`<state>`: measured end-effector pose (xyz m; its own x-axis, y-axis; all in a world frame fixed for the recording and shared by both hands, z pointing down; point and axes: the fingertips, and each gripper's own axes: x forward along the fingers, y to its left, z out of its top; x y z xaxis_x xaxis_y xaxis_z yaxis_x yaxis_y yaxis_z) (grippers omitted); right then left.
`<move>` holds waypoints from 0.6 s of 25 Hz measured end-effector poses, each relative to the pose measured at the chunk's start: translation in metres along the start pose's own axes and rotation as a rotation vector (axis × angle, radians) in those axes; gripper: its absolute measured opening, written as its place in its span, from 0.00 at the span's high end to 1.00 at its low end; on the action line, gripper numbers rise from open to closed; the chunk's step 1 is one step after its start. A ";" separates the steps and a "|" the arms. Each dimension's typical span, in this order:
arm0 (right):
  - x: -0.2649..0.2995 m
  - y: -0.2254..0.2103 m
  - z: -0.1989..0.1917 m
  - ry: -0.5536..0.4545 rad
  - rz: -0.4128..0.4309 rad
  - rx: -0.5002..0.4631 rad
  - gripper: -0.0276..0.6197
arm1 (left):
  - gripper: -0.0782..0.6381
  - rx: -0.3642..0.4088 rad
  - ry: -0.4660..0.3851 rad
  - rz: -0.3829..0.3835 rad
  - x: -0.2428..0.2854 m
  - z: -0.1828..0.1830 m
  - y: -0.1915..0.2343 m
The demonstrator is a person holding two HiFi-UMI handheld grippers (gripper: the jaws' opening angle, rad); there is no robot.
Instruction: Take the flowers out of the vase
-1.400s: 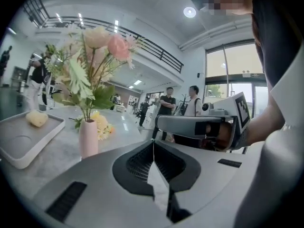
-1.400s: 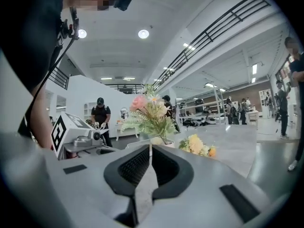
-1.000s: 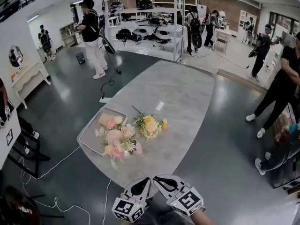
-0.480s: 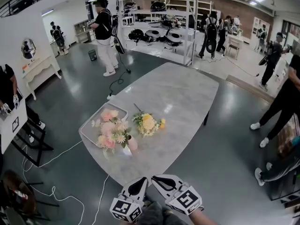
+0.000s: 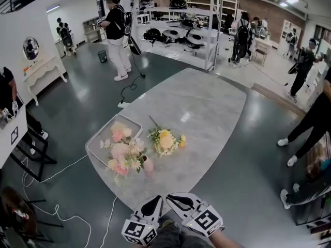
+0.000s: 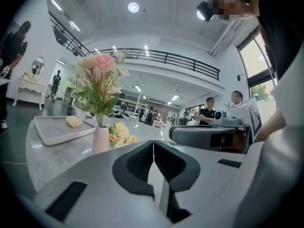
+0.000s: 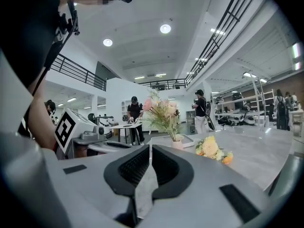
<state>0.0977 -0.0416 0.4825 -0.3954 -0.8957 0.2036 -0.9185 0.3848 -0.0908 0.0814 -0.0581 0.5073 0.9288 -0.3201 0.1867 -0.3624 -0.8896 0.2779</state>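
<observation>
Left gripper (image 5: 158,200) and right gripper (image 5: 175,198), fingers closed and empty, hover at the grey marble tabletop's (image 5: 201,107) near edge; the pink flower bunch (image 5: 124,153) stands ahead in its slim pale-pink vase (image 5: 148,166), likely to topple if I tug unbraced.

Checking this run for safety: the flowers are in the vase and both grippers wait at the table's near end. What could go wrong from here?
1. The slim vase carries a tall, top-heavy bunch of pink flowers; pulling the stems with one gripper may lift or tip it unless the other steadies it.
2. Both the left gripper and the right gripper are shut; reaching in without opening could knock the vase over.
</observation>
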 end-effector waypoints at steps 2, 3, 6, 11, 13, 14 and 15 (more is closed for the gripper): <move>0.009 -0.003 0.001 -0.004 0.010 -0.004 0.91 | 0.87 0.010 -0.001 0.003 0.002 0.003 0.006; 0.013 -0.004 0.000 -0.001 0.016 -0.005 0.91 | 0.87 0.013 0.000 0.010 0.002 0.004 0.009; 0.026 -0.006 0.000 0.009 0.045 -0.011 0.91 | 0.87 -0.001 0.002 0.051 0.004 0.003 0.023; 0.039 -0.011 -0.002 0.018 0.126 -0.031 0.91 | 0.87 -0.029 -0.024 0.140 0.007 -0.001 0.036; 0.045 -0.017 -0.001 0.015 0.158 -0.035 0.91 | 0.87 -0.033 -0.037 0.188 0.011 0.001 0.041; 0.047 -0.019 -0.001 0.015 0.176 -0.038 0.91 | 0.87 -0.034 -0.043 0.213 0.012 0.001 0.044; 0.048 -0.022 -0.001 0.017 0.196 -0.042 0.91 | 0.87 -0.037 -0.049 0.238 0.013 0.000 0.045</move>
<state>0.0986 -0.0925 0.4947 -0.5660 -0.7991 0.2025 -0.8233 0.5605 -0.0894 0.0771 -0.1021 0.5219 0.8191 -0.5357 0.2051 -0.5734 -0.7748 0.2663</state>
